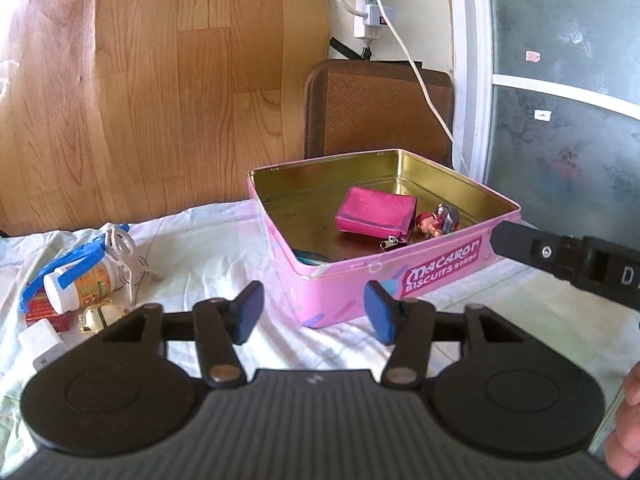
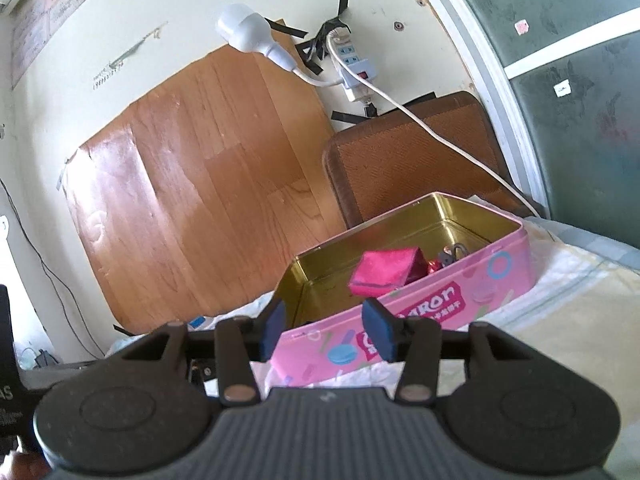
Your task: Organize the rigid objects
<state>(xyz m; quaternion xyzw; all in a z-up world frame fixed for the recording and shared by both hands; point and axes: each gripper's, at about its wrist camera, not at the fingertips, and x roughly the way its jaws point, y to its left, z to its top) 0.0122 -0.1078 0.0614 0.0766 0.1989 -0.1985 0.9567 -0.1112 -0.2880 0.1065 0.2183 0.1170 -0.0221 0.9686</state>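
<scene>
Clutter such as the white pill bottle (image 1: 76, 284) could roll off the cloth if nudged, since both the left hand-held gripper (image 1: 314, 314) and right hand-held gripper (image 2: 330, 330) hover released, empty, near the pink biscuit tin (image 1: 400, 276).

The pink tin (image 1: 384, 276) bears "MACARON BISCUITS" in white letters on a dark pink label on its near wall, with smaller characters beside it too small to read. In the right wrist view only "ARON" shows.

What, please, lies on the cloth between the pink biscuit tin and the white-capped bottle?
Only bare pale cloth lies between the pink biscuit tin and the white-capped bottle; the left wrist view shows this.
</scene>
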